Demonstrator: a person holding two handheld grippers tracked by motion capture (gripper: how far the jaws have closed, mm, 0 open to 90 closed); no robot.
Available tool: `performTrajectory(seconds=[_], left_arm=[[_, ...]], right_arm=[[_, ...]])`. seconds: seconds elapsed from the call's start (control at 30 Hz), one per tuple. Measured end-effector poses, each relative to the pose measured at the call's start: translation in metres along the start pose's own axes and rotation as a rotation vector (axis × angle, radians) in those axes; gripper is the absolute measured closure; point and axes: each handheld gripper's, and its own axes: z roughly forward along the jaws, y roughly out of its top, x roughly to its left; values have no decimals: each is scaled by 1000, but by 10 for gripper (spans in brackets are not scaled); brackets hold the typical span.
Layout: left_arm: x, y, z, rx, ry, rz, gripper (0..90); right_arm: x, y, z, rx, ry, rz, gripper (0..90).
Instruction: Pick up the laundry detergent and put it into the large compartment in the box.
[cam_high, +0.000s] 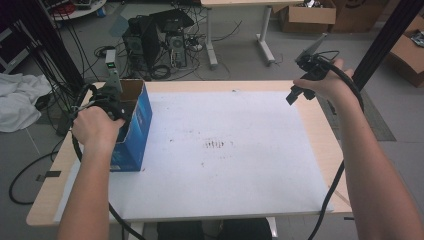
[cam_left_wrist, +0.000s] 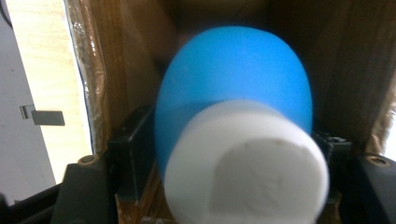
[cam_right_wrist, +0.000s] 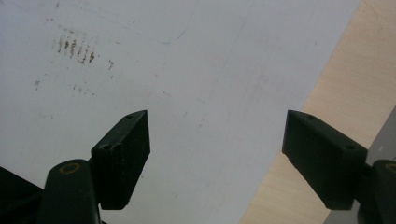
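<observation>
A rounded blue object with a white, flat-ended cap (cam_left_wrist: 233, 121) fills the space between the jaws of my left gripper (cam_left_wrist: 231, 144); both black jaws meet its sides, and the white end points back at the camera. It sits inside an open blue cardboard box (cam_high: 137, 122) at the table's left edge, with brown inner walls (cam_left_wrist: 116, 70) around it. In the high view the left gripper (cam_high: 112, 102) reaches into the box's open top. My right gripper (cam_right_wrist: 217, 154) hangs open and holds nothing above the white mat (cam_right_wrist: 140, 56), at the table's far right (cam_high: 295, 95).
The white mat (cam_high: 220, 150) covers most of the wooden table (cam_high: 325, 145), with faint dark marks at its middle. Black frame posts stand at the far left and far right. Computers, cables and cardboard boxes lie on the floor beyond the table.
</observation>
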Motion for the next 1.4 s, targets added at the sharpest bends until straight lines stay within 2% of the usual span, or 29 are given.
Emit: performTrajectory(seconds=[0.1, 0.27, 0.43, 0.53, 0.57, 0.6, 0.7, 0.8, 0.83, 0.93, 0.97, 1.0, 1.03, 1.13, 1.17, 1.2, 1.23, 1.27, 1.3, 1.33, 1.37, 1.4], left_arm=[[0, 0, -3, -2, -6, 5, 289], [0, -2, -15, -14, 20, 6, 227], [0, -5, -25, -34, 29, 12, 176], [-3, -7, -38, -46, 36, 32, 158], [-3, -7, -38, -46, 36, 32, 157], [-7, -9, -46, -60, 36, 54, 152], [-11, -11, -54, -77, 41, 71, 142], [-22, -14, -66, -101, 41, 108, 133], [-22, -14, -66, -101, 41, 108, 128], [-37, -17, -73, -117, 39, 152, 107], [-37, -17, -73, -117, 39, 152, 103], [-45, -19, -76, -121, 36, 181, 96], [-45, -19, -76, -121, 36, 181, 92], [-63, -22, -79, -127, 24, 244, 73], [-63, -22, -79, -127, 24, 244, 70], [-73, -24, -79, -135, 18, 268, 68], [-73, -24, -79, -135, 18, 268, 61], [-82, -26, -79, -139, 17, 298, 56], [-82, -26, -79, -139, 17, 298, 54], [-92, -27, -79, -144, 11, 321, 49], [-92, -27, -79, -144, 11, 321, 44], [-102, -29, -78, -146, 8, 353, 40]], right_arm=[[0, 0, 0, 0, 0, 0, 235], [-1, -1, 0, -1, 1, 2, 236], [-1, -1, -1, -3, 3, 2, 236], [0, -1, -2, -4, 2, 1, 236], [0, -1, -2, -4, 2, 1, 236], [1, -1, -3, -5, -1, -1, 236], [2, -1, -4, -6, -1, -1, 236], [3, -1, -5, -10, -3, -6, 236], [3, -1, -5, -10, -3, -6, 236], [5, 0, -6, -9, -3, -5, 236], [5, 0, -7, -13, -4, -7, 236], [6, 0, -7, -10, -4, -5, 236], [6, 0, -7, -10, -4, -5, 236], [9, 0, -9, -13, -6, -9, 236], [9, 0, -9, -13, -6, -9, 236], [10, 0, -10, -11, -8, -13, 237], [10, 0, -10, -11, -8, -13, 237], [11, -1, -10, -11, -9, -13, 237], [11, -1, -10, -11, -9, -13, 237], [11, -1, -11, -7, -13, -12, 237], [12, -1, -11, -8, -15, -7, 236], [12, -1, -11, -9, -15, -11, 237]])
